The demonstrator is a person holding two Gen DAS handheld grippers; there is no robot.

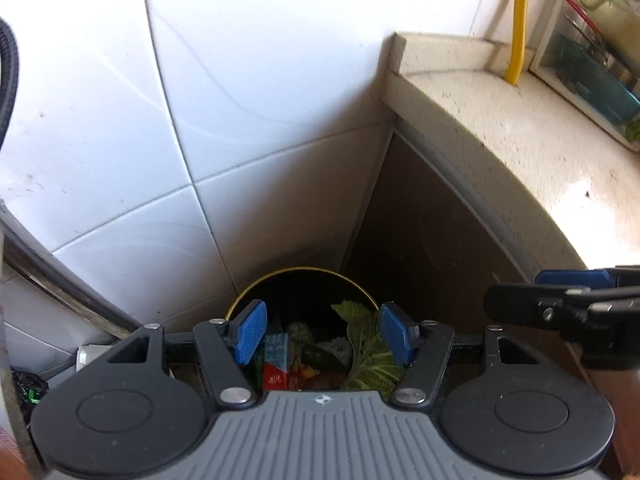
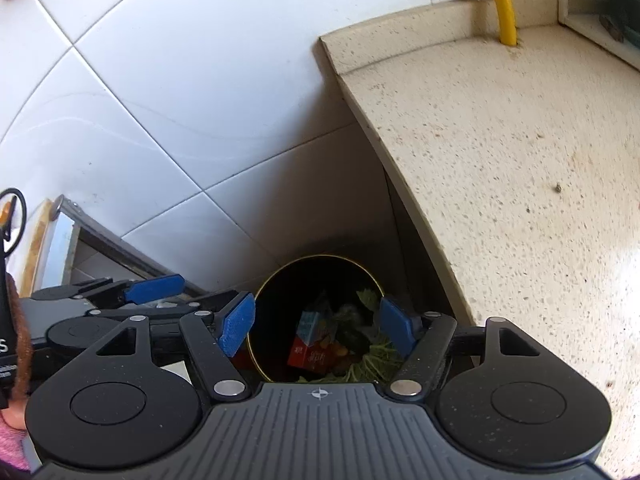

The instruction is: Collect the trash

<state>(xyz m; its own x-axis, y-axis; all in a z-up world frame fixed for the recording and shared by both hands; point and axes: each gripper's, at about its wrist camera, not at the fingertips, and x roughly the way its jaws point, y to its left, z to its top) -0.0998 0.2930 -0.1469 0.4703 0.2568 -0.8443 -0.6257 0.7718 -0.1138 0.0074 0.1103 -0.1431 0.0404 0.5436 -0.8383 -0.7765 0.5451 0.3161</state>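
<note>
A round black trash bin (image 1: 256,286) with a yellow rim stands on the floor in the corner between the tiled wall and the counter. Inside lie a red and blue carton (image 1: 277,364), green leaves (image 1: 370,348) and other scraps. My left gripper (image 1: 324,334) hangs open above the bin with nothing between its blue pads. In the right wrist view the same bin (image 2: 280,280), carton (image 2: 310,344) and leaves (image 2: 366,298) show below my right gripper (image 2: 318,328), also open and holding nothing. Each gripper appears at the edge of the other's view.
A speckled beige counter (image 2: 520,160) runs along the right, with a dark cabinet front (image 1: 432,240) under it. A yellow hose (image 1: 520,20) comes down onto the counter's back corner. White wall tiles (image 1: 200,100) fill the left. A dish rack (image 1: 592,64) stands far right.
</note>
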